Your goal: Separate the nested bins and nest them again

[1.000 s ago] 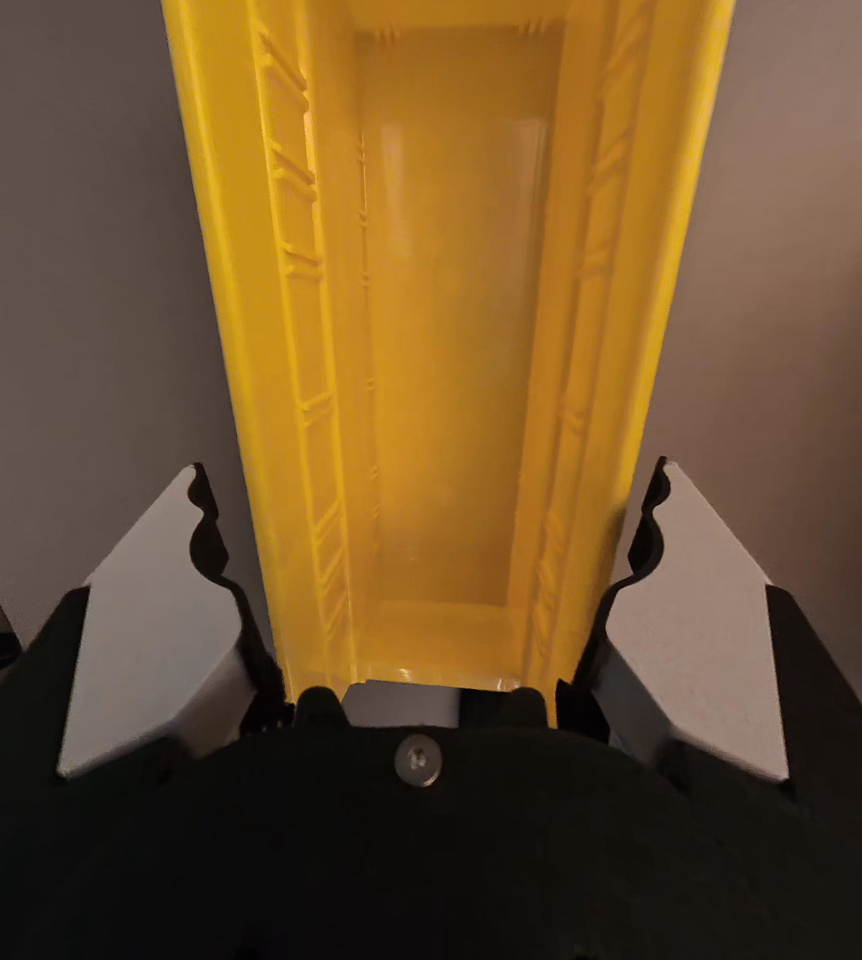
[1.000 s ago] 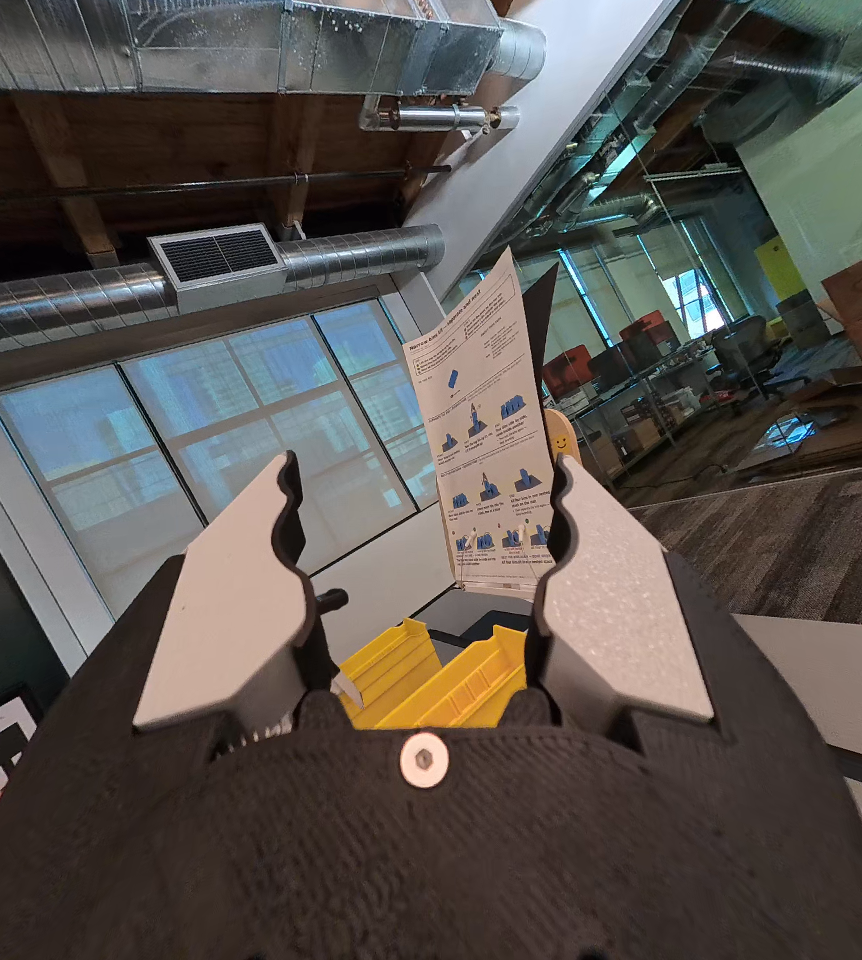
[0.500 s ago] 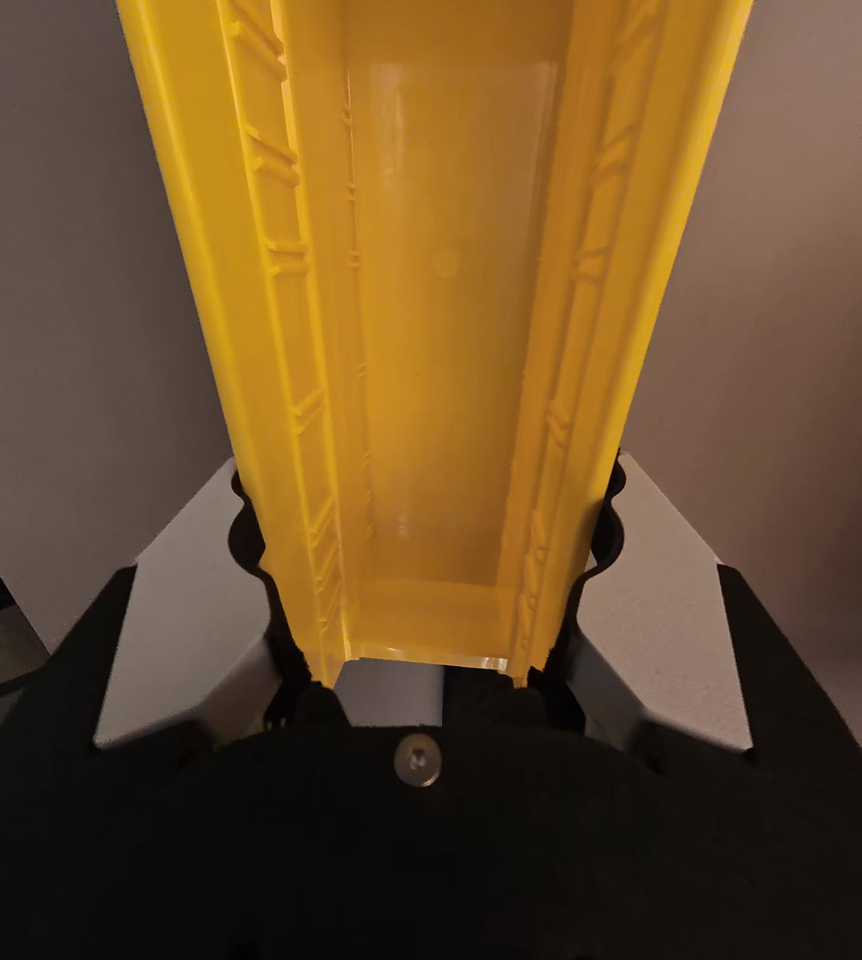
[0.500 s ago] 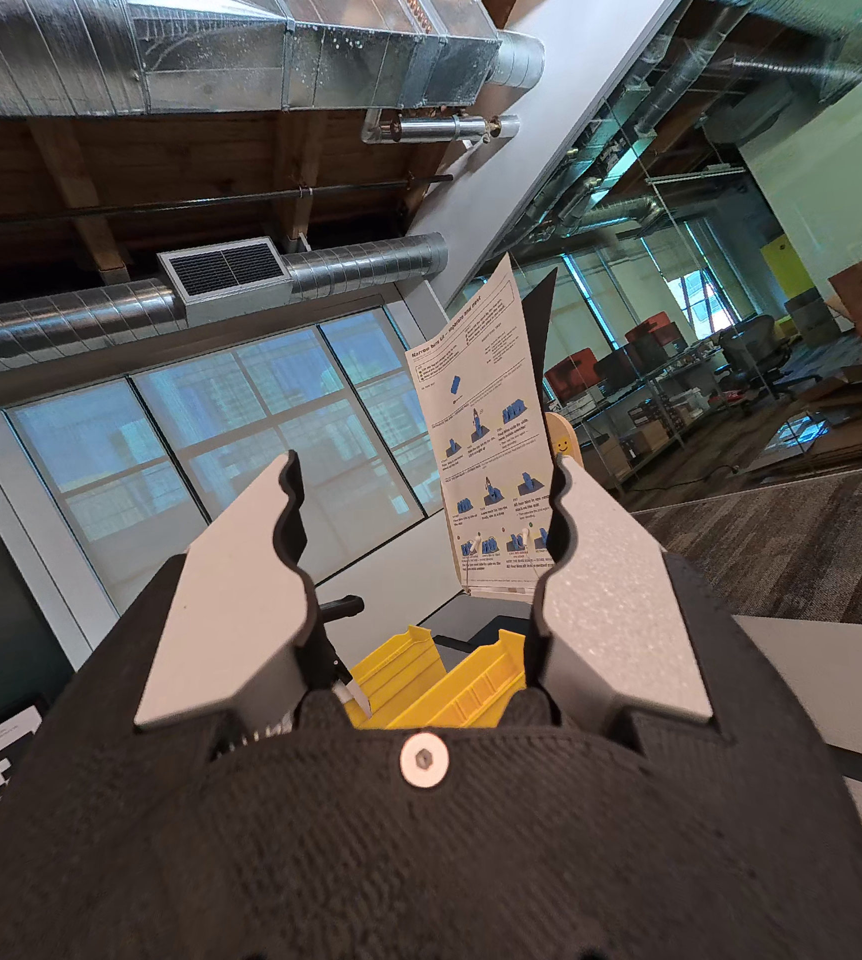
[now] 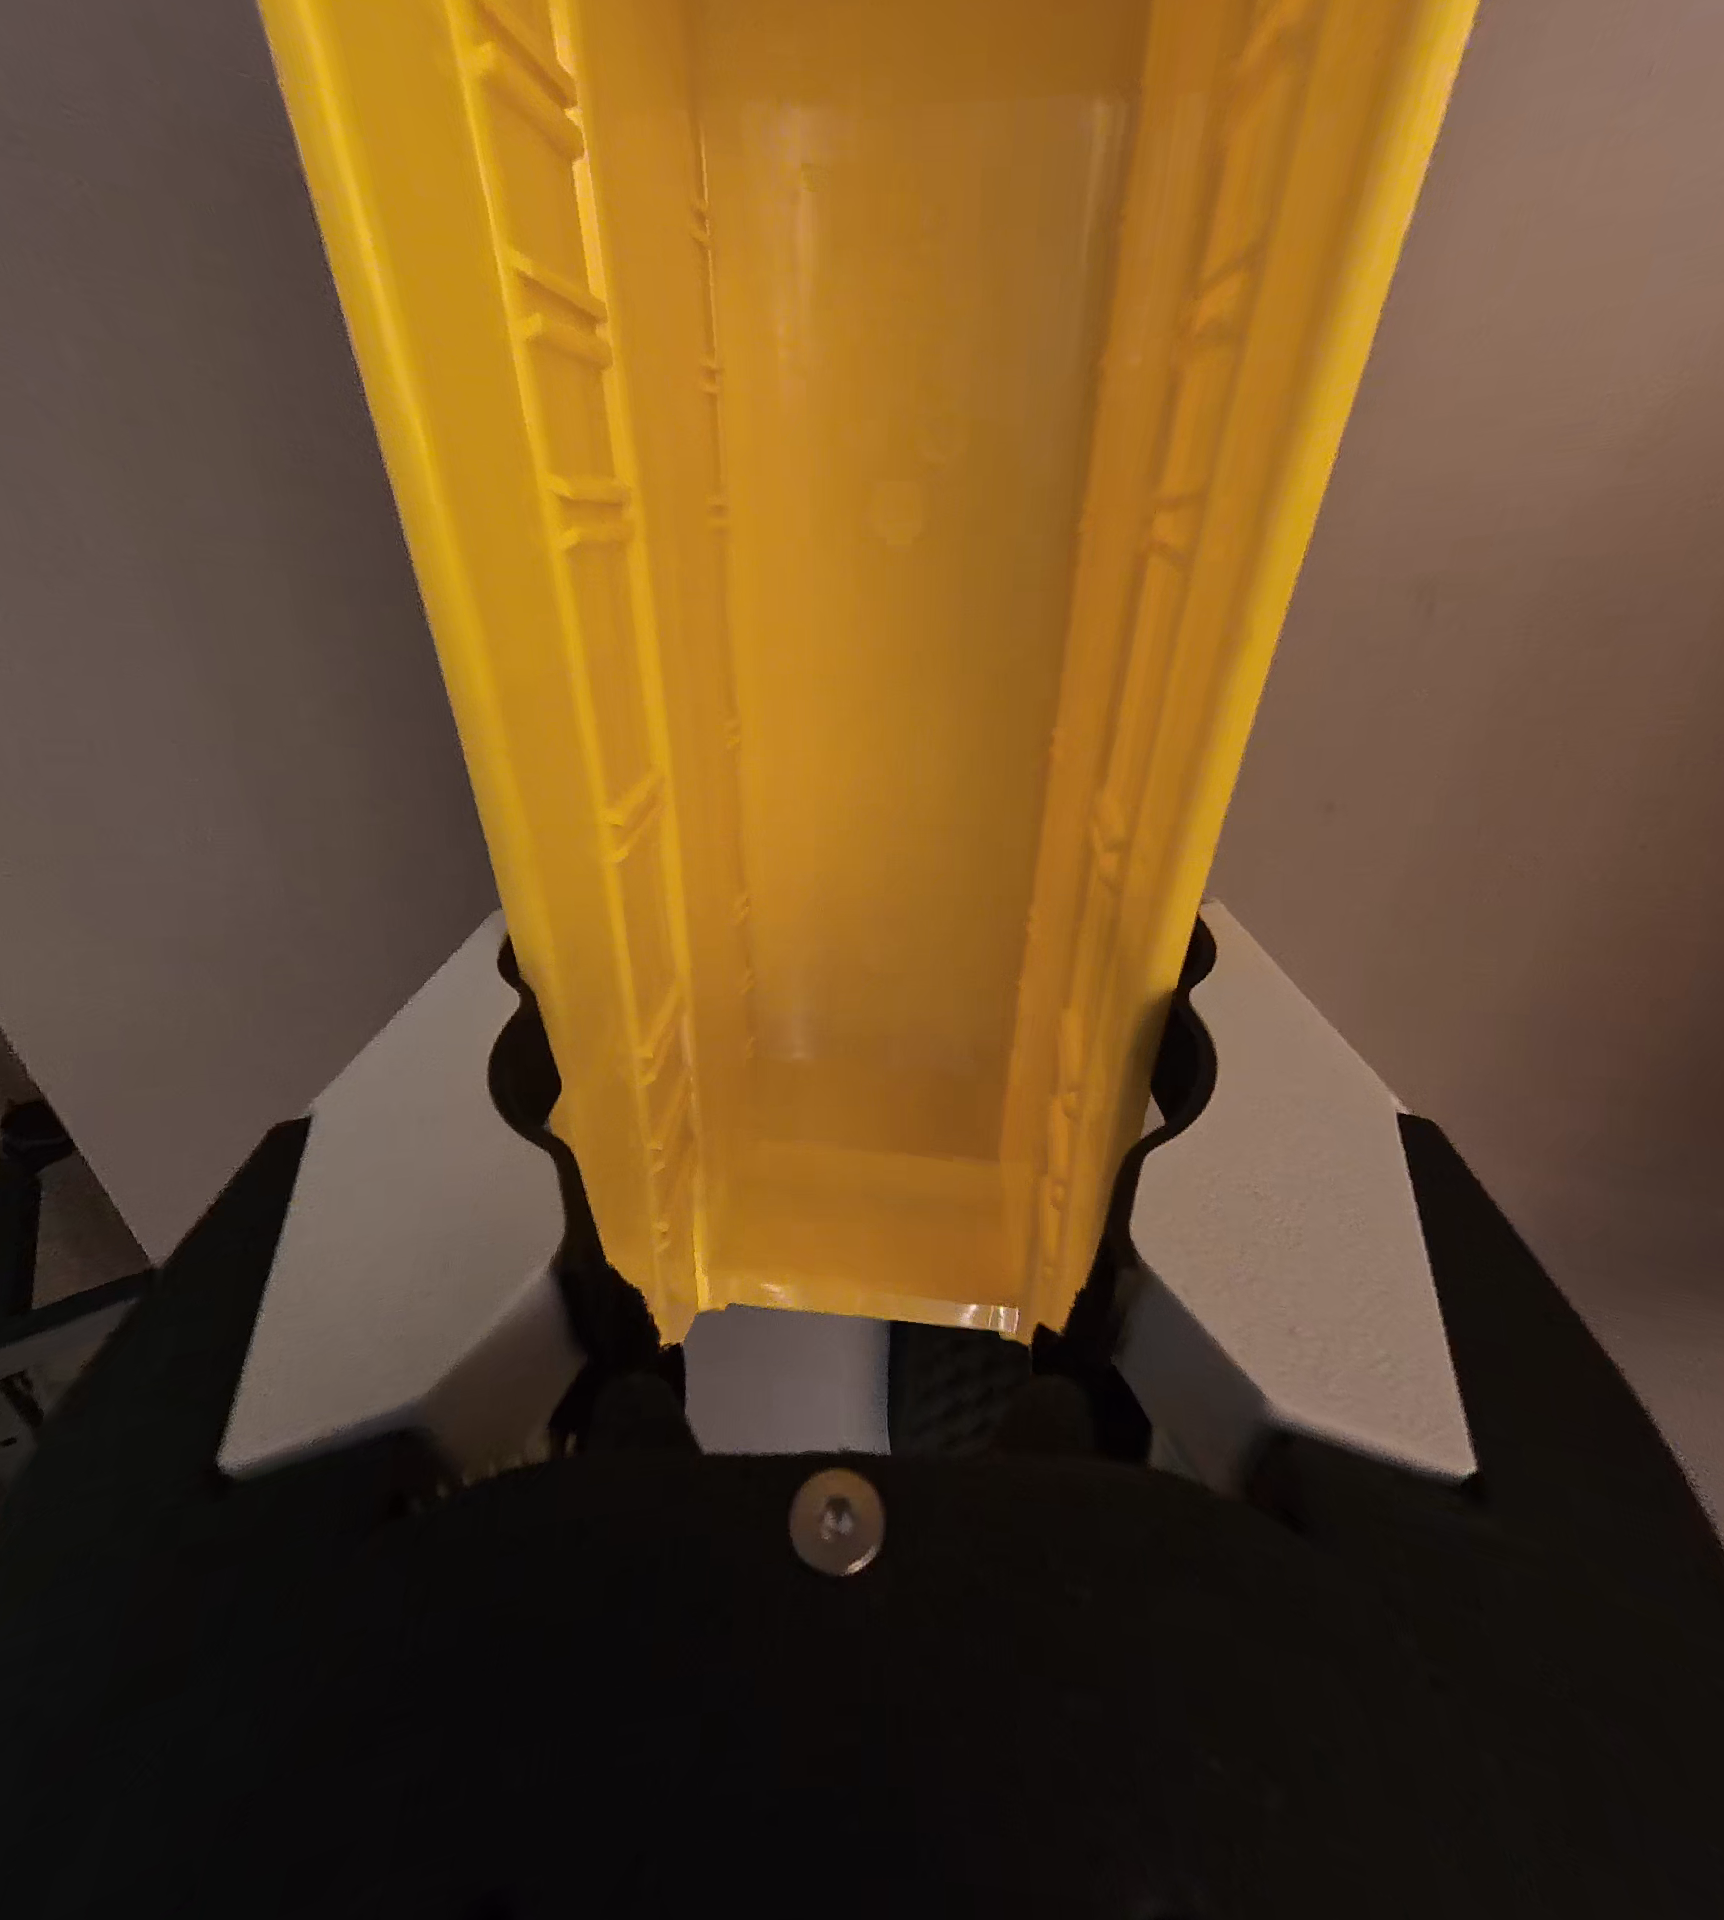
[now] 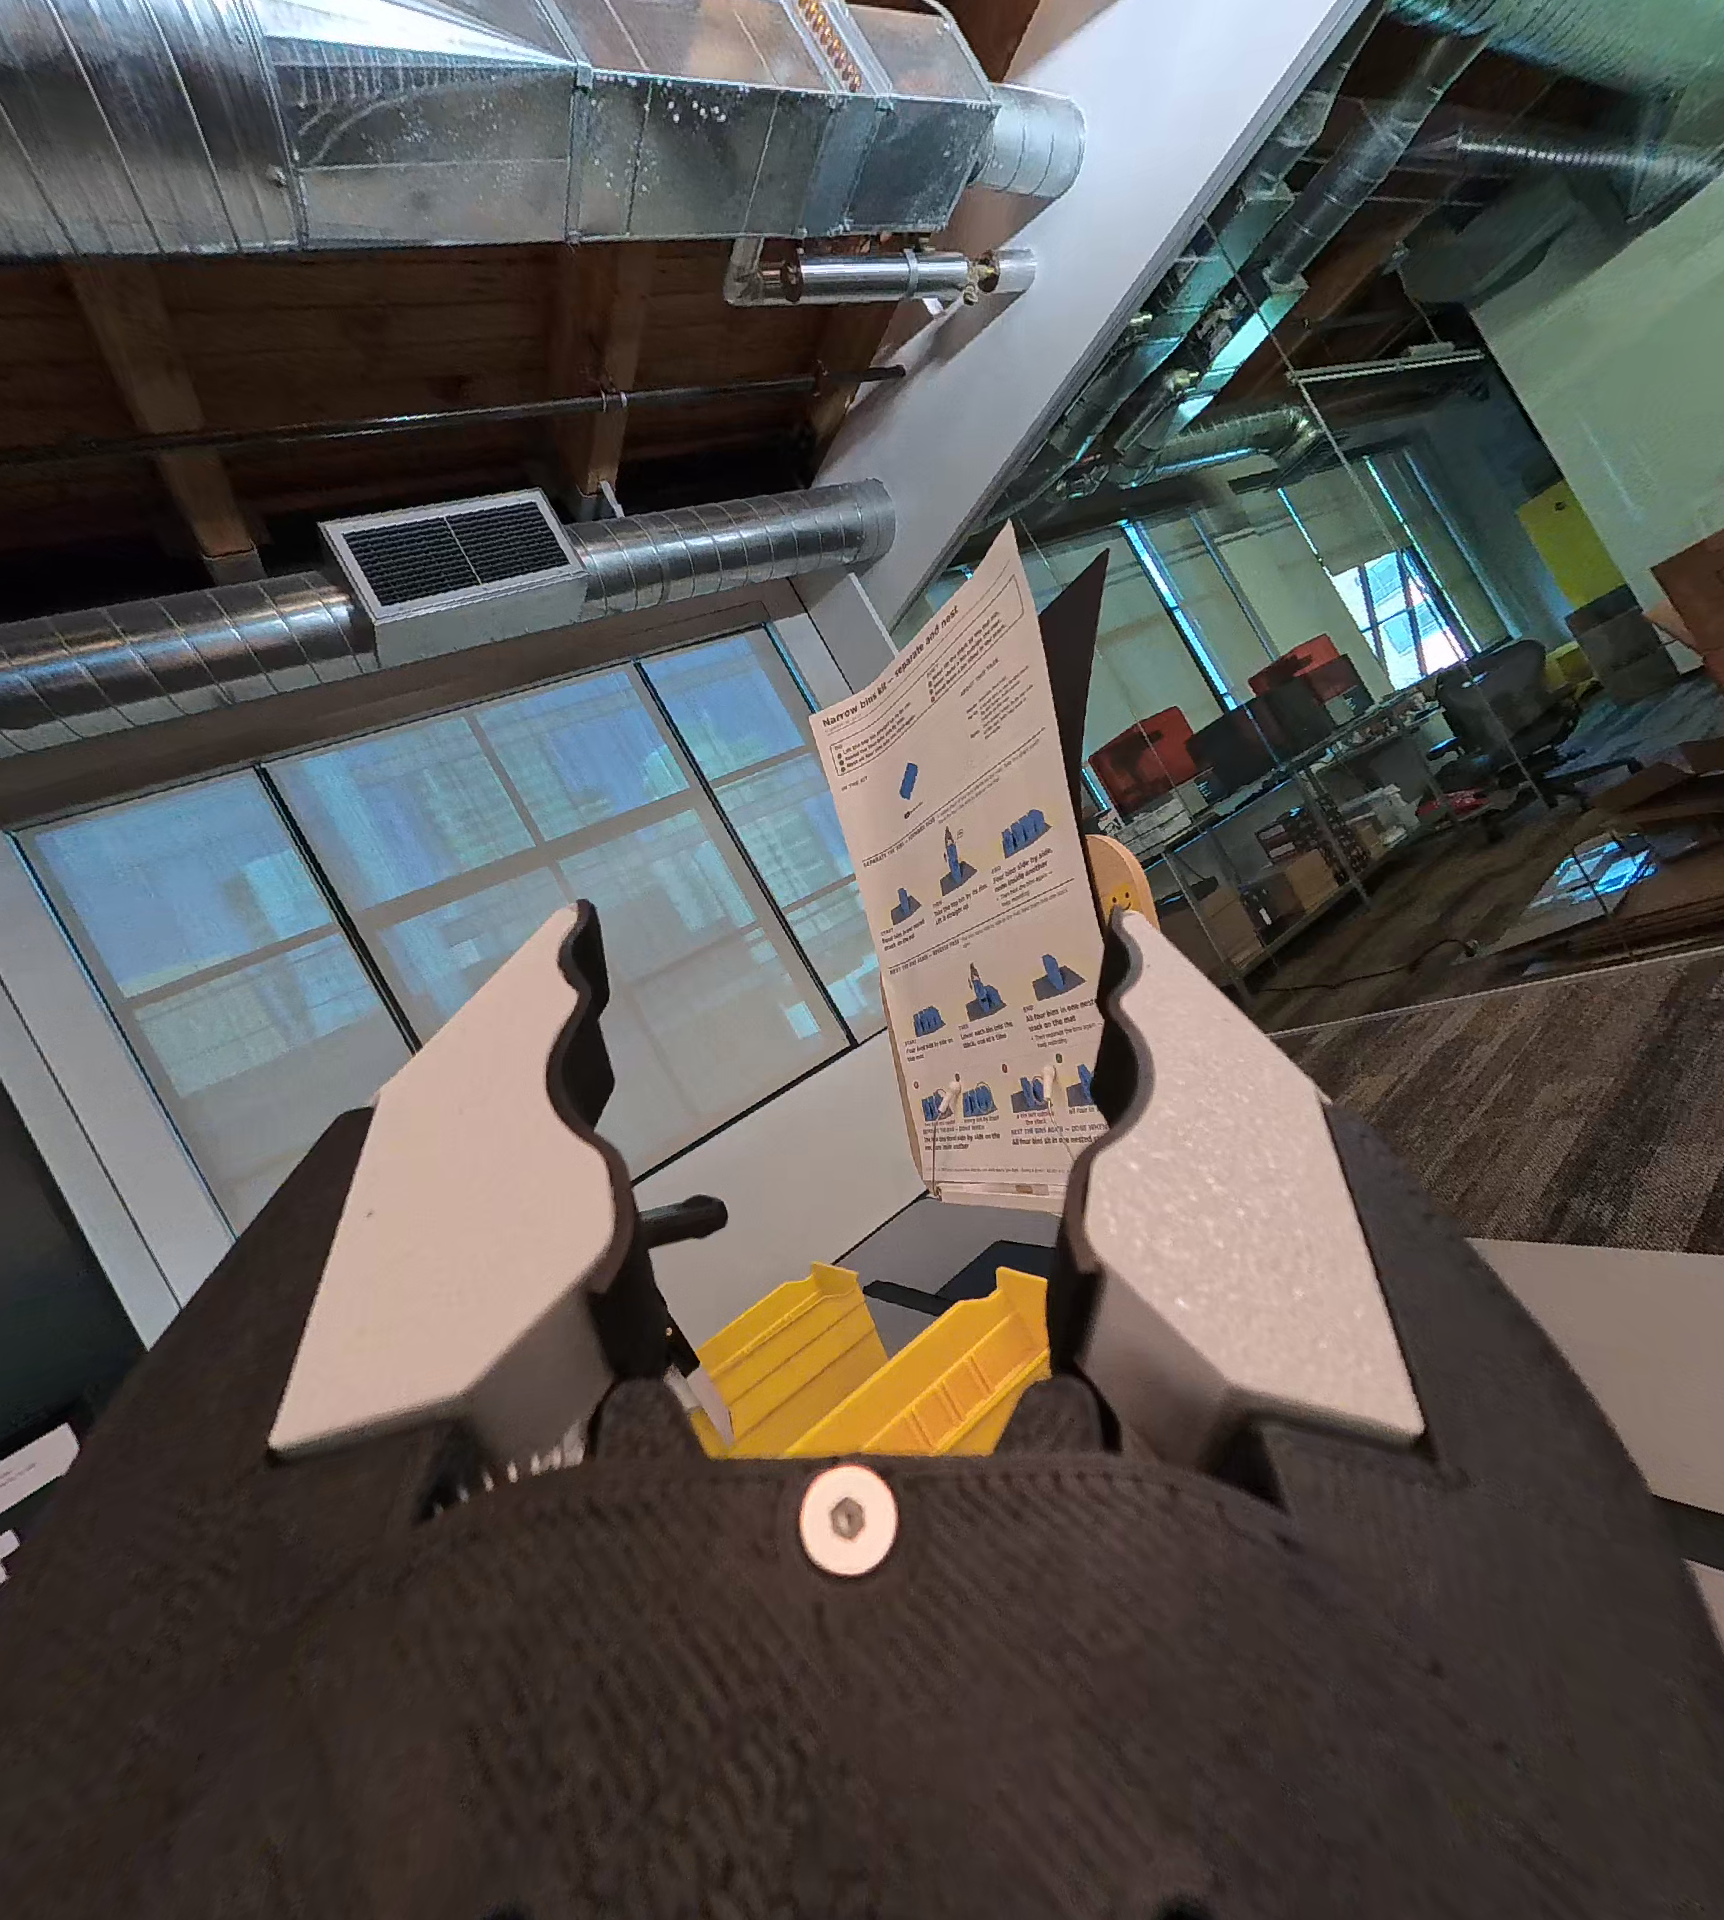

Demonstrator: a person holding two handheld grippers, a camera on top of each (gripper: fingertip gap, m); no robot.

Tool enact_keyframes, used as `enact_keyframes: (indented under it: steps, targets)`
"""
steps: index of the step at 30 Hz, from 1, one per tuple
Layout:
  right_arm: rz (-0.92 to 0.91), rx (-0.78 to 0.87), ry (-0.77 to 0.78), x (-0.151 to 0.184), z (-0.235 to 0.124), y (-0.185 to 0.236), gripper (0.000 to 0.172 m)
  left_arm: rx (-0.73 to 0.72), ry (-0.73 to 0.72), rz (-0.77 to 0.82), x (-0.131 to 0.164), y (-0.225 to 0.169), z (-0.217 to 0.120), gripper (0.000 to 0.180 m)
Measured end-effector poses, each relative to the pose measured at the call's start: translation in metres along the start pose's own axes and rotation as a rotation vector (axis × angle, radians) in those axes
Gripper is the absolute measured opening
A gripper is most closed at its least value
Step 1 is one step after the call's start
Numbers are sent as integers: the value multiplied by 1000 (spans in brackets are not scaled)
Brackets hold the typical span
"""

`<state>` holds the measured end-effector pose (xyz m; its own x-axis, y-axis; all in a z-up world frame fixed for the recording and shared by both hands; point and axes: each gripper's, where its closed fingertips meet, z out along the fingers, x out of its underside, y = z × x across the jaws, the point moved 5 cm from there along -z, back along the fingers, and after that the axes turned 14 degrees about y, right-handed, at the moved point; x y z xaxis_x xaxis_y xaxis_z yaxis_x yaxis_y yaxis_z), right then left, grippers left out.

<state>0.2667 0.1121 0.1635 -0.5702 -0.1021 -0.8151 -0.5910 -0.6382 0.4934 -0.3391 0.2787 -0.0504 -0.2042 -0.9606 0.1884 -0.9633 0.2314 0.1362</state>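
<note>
Left gripper (image 5: 853,997), jaws closed across the width of a yellow bin (image 5: 879,623), with the dark contoured pads (image 5: 523,1049) bearing on its two outer side walls near the bin's near end. The bin runs straight away from the gripper, open face toward the camera, over a plain grey desk (image 5: 131,520). Judged from this pose, the step in hand is the seating of a grip before the bin is carried, either clear of its fellows or back into them. To do it well, the squeeze should stay square on both walls and no firmer than needed, since thin plastic walls would likely bow inward and could bind against a neighbouring bin. The lift should follow the bin's long axis, without twist.

Right gripper (image 6: 853,997), jaws apart and holding nothing, tilted upward toward the ceiling ducts (image 6: 422,125) and a window (idle, it appears). Below its fingers lie two more yellow bins (image 6: 837,1361) side by side, which suggests that separation is under way or finished. Just beyond those two bins stands a printed instruction sheet (image 6: 962,935).

The held bin is long, narrow and glossy, with a smooth floor, stepped rims, and short moulded ribs along the inner walls. It is empty. Whether another bin sits beneath it cannot be told.
</note>
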Motion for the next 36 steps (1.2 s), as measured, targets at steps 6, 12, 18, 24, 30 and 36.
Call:
enact_keyframes:
  steps: [6, 12, 18, 24, 30, 36]
  targets:
    - [10, -3, -6, -1, -1, -2, 95, 5, -14, 2, 3, -3, -20, 116]
    - [13, -7, -24, -4, -6, -2, 94, -9, 12, 14, 10, -8, -30, 115]
    - [16, -14, -24, -4, -6, -2, 94, -11, 38, 38, 18, -16, -46, 115]
    - [20, -17, -32, -6, -8, -2, 95, -42, 36, 68, 26, -28, -68, 115]
    - [28, -21, -37, -6, -9, -4, 94, -76, 18, 70, 47, -64, -106, 115]
    - [31, -30, -36, -6, -10, -3, 95, -95, -23, 131, 69, -109, -144, 114]
